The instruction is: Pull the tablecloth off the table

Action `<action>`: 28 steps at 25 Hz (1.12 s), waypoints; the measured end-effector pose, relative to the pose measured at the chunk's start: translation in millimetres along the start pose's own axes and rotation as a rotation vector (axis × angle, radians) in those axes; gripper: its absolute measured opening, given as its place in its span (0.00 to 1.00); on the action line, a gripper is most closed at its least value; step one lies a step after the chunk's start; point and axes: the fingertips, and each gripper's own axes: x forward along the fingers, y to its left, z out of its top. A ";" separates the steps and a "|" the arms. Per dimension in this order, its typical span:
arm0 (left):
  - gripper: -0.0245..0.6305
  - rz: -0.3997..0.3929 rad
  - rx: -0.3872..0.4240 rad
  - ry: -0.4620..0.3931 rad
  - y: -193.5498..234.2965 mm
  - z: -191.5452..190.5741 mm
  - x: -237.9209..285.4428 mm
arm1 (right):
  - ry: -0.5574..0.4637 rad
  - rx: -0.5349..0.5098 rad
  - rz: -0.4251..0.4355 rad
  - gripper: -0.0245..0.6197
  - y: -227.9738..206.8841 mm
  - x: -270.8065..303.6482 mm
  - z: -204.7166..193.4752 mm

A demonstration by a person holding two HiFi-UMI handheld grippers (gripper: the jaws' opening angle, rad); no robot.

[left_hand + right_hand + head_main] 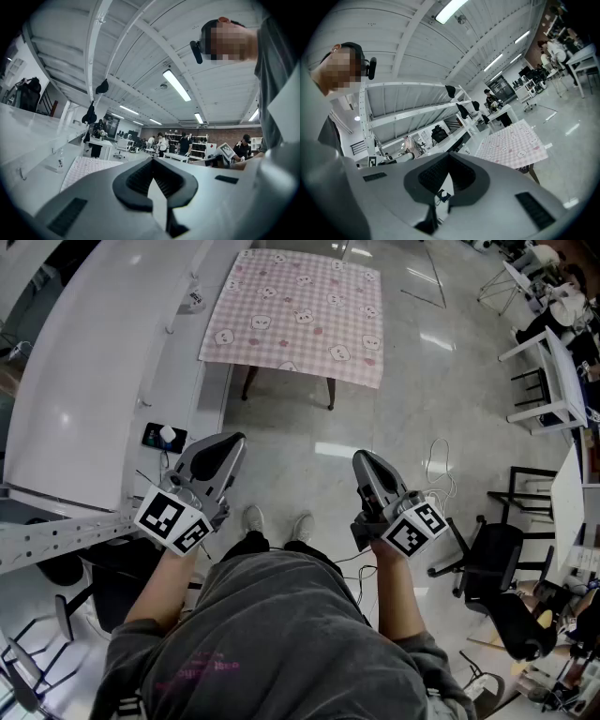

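- The tablecloth (295, 310), pink check with small animal faces, lies spread flat over a table at the far end of the scene; its near edge hangs a little over the dark legs (330, 392).
- The left gripper (232, 441) is held near the person's body, left of the feet, with its jaws pressed together and nothing between them.
- In the left gripper view the two dark pads meet at the tip (151, 160); the cloth (86, 166) shows far off to the left, beyond the jaws.
- The right gripper (362, 459) is held near, right of the feet, its jaws likewise closed on nothing.
- In the right gripper view the pads (447, 155) meet, and the cloth (513, 143) lies far off to the right.
- Both grippers are well apart from the cloth, with bare glossy floor (412, 381) between.
- A long white counter (84, 362) runs along the left, beside the table.
- A black chair (492, 554) stands at the right.
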 end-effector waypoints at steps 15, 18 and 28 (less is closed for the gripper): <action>0.03 0.012 0.008 0.005 -5.6 -1.7 7.1 | -0.006 -0.013 0.032 0.04 -6.0 -5.9 4.3; 0.03 0.021 0.013 0.008 -8.9 -1.1 11.2 | -0.004 -0.002 0.040 0.04 -11.6 -8.3 7.1; 0.03 0.046 0.018 0.014 -31.6 -13.9 39.6 | 0.009 0.008 0.057 0.04 -46.7 -24.7 13.4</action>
